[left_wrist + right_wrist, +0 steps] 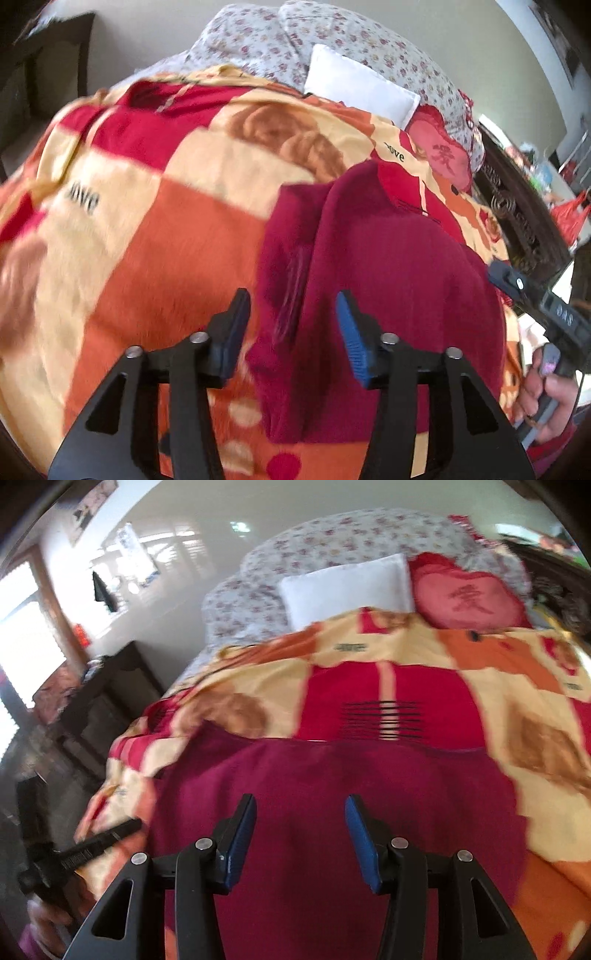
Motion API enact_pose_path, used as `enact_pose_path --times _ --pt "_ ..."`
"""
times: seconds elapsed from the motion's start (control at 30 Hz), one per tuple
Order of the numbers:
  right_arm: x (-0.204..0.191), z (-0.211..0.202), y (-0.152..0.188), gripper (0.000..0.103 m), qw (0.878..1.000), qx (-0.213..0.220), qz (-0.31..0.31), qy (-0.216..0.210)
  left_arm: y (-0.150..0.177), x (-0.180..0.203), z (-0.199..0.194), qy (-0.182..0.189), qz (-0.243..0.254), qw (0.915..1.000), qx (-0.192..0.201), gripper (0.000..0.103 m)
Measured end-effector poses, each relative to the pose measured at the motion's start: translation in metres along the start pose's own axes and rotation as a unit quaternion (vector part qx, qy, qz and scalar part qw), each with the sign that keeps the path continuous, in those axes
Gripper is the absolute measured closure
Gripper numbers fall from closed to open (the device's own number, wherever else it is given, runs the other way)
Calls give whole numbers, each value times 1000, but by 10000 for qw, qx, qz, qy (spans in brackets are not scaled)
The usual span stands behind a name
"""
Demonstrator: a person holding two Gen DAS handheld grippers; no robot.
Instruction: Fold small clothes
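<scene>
The blanket (129, 229) looks smeary on its left side, and the small black words (349, 648) on it are too fuzzy to read from the right camera. The dark red cloth (332, 794) runs off the bottom edge, so its near end is hidden. The right gripper (517, 284) is cut off at the picture's side. The shelf stuff (535, 166) is too tiny to make out

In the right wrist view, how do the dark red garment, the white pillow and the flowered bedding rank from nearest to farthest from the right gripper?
From the right gripper, its jaws open:
1. Dark red garment, spread directly under and ahead of the jaws.
2. White pillow, farther up the bed, near centre.
3. Flowered bedding, behind the pillow at the head of the bed.
</scene>
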State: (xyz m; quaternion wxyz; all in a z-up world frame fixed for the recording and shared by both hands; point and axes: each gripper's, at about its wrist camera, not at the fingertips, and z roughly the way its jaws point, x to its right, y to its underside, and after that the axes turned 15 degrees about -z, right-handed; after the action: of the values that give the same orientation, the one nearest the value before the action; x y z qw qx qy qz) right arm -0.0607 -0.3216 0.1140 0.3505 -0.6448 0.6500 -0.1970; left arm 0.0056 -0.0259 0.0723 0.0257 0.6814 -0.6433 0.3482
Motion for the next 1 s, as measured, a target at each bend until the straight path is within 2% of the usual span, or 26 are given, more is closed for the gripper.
enact_pose_path --times 0.17,0.3,0.47,0.6,0.73,0.83,0.97,1.0 --pt "-33 43 -20 56 9992 -151 -181 -308 18 -14 2 25 -132 9998 -141 54" --pt "-60 76 -38 64 9972 -323 -432 -516 27 -22 5 148 -210 9993 -269 54" --pt "-84 120 -56 65 9942 -638 -678 -541 34 -33 14 306 -400 9978 -421 54" --pt "-90 150 -61 64 9924 -943 -633 -482 37 -42 18 456 -597 9962 -432 45" --pt "-96 152 -67 37 9928 -979 -282 -630 41 -46 17 580 -635 9954 -423 45" --pt "-110 147 -66 30 9910 -1062 -523 -625 43 -45 16 594 -559 9960 -370 44" --pt "-138 153 -59 26 9829 -1254 -1348 -89 47 -47 14 617 -551 9961 -308 44" --pt "-145 156 -57 20 9795 -1289 -1549 11 48 -47 13 619 -552 9961 -309 44"
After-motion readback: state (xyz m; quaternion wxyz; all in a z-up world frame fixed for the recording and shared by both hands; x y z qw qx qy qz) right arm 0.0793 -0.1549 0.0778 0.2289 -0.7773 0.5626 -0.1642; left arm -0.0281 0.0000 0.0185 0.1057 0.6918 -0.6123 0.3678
